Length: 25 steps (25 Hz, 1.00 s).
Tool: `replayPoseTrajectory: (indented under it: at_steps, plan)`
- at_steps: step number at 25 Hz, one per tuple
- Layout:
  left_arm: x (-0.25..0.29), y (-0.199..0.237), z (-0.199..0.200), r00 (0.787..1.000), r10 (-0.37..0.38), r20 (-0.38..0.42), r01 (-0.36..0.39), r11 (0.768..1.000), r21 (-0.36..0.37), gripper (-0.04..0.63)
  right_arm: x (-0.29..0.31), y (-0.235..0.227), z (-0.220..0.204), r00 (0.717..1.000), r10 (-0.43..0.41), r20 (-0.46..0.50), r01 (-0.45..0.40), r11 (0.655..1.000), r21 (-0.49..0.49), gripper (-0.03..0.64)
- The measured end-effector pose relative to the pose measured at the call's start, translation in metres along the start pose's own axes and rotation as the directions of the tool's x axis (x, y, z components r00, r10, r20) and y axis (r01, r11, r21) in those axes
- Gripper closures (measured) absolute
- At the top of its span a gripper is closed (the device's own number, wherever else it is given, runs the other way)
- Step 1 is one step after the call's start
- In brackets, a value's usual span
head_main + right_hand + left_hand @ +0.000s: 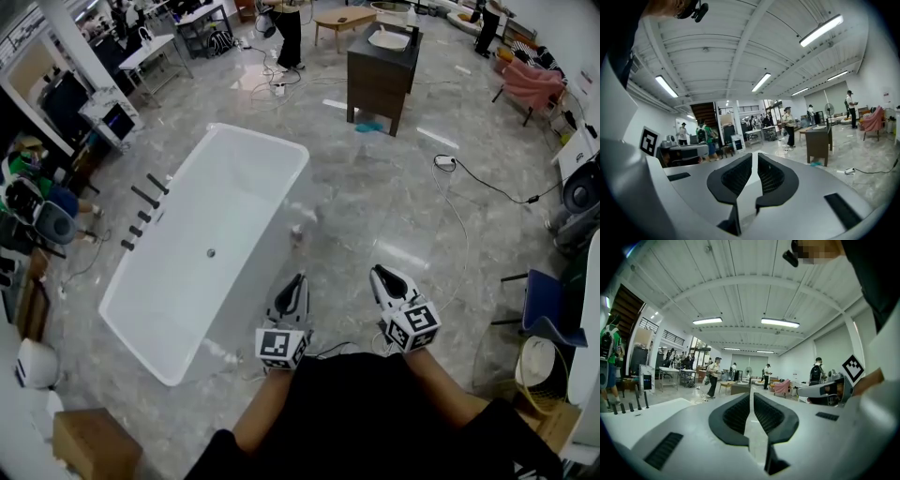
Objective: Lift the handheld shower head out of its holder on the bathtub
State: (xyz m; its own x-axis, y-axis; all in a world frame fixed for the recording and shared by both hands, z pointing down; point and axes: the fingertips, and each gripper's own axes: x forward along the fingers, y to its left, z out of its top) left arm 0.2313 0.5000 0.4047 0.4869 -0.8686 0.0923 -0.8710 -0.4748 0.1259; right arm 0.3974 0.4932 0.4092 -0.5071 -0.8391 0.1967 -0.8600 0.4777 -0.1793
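Observation:
A white freestanding bathtub [234, 202] stands on the marble floor, ahead and to the left of me. A row of several black fittings [142, 208] lines its far left rim; I cannot tell which of them is the shower head. The same fittings [629, 406] show as small posts at the left edge of the left gripper view. My left gripper [299, 280] and right gripper [379, 273] are held side by side near the tub's right corner, well away from the fittings. Both point level, shut, and hold nothing. The left gripper's jaws [751, 395] and the right gripper's jaws [754, 158] are pressed together.
A dark vanity cabinet with a basin [380, 70] stands beyond the tub. A cable [469, 183] trails across the floor on the right, near a blue chair [548, 314]. A small object [298, 232] sits by the tub's right side. A cardboard box [89, 441] lies at lower left.

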Motion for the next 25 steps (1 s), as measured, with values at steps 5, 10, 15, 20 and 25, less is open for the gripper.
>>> replayPoseTrajectory:
  at_steps: [5,10,15,20,25]
  plan:
    - [-0.004,0.013,-0.01,0.999,0.048,-0.021,-0.049,0.998,-0.042,0.424,0.0,0.004,-0.003,0.998,0.058,-0.017,-0.058,0.998,0.005,0.415]
    - [-0.004,0.011,-0.017,0.998,0.035,-0.053,-0.036,0.999,-0.021,0.359,-0.002,-0.004,-0.004,0.998,0.046,-0.043,-0.047,0.999,-0.007,0.399]
    - [-0.009,-0.001,-0.013,0.999,0.031,-0.04,-0.032,0.999,-0.038,0.357,-0.006,-0.017,-0.012,0.997,0.028,-0.073,-0.028,1.0,-0.003,0.399]
    - [-0.012,-0.013,-0.015,0.999,0.021,-0.046,-0.021,1.0,-0.016,0.354,-0.003,-0.034,-0.028,0.996,0.014,-0.087,-0.012,1.0,0.026,0.399]
    - [-0.001,0.001,-0.028,0.995,0.033,-0.095,-0.036,0.999,-0.031,0.353,0.007,-0.037,-0.046,0.991,0.016,-0.131,-0.007,0.998,0.068,0.399]
